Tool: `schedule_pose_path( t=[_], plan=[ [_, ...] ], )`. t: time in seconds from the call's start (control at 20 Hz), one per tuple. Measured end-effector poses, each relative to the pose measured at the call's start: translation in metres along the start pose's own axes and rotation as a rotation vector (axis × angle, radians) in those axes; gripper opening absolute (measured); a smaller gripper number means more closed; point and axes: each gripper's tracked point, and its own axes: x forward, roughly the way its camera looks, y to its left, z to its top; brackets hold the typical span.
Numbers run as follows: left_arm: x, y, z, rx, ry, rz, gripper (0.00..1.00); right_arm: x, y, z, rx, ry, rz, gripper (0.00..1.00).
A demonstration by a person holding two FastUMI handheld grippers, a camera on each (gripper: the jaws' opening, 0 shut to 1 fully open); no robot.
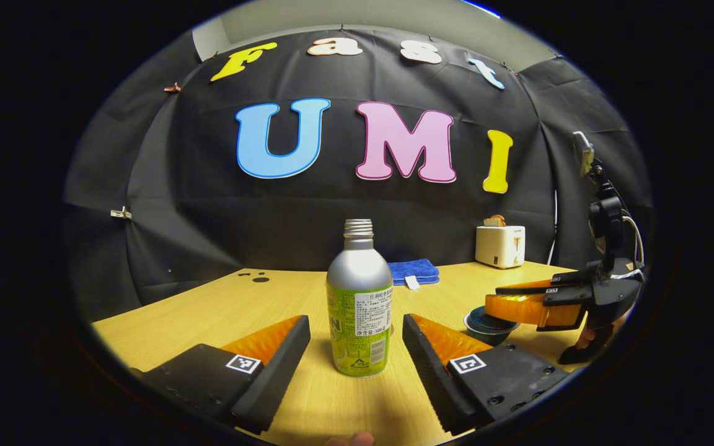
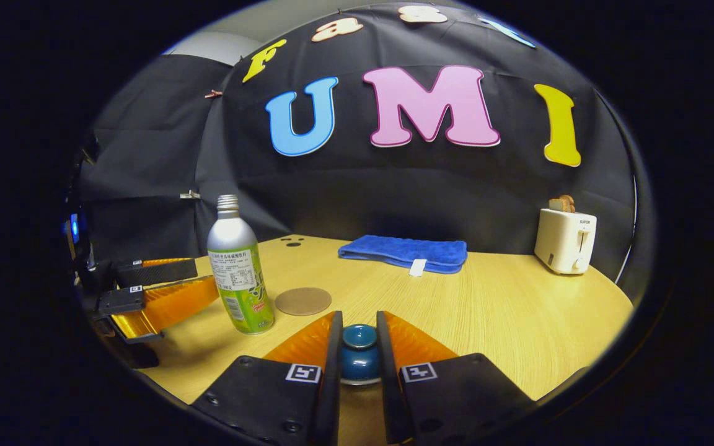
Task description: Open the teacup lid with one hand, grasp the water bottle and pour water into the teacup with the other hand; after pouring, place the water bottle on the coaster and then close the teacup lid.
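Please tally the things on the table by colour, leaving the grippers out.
Blue: 2, the teacup and the folded cloth
Silver and green: 1, the water bottle
Brown: 1, the coaster
White: 1, the toaster
Total: 5

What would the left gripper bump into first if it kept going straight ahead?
Most likely the water bottle: it stands upright dead ahead of the open left gripper, between its fingers and not yet touched.

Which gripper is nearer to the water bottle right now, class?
Left. The left gripper is open, with the water bottle standing between its fingers, untouched. The right gripper is off to the bottle's side, closed on the teacup lid's knob.
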Motion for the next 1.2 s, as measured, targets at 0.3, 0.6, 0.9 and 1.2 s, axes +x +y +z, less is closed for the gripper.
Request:
schedule_pose_path(
  t=[0.3,0.6,0.9,1.2],
  plan=[
    [0.002,0.000,0.000,0.000,0.002,0.001,0.95,-0.012,-0.009,0.013,0.006,-0.096,-0.047,0.32],
    [0.022,0.001,0.000,-0.001,0.004,0.030,0.95,-0.031,-0.036,0.013,0.009,-0.101,-0.088,0.32],
    [0.050,0.004,-0.001,-0.001,0.004,0.070,0.96,-0.058,-0.084,0.012,0.012,-0.106,-0.161,0.32],
    [0.059,0.001,-0.001,0.000,0.006,0.083,0.87,-0.066,-0.099,0.011,0.011,-0.105,-0.187,0.32]
  ],
)
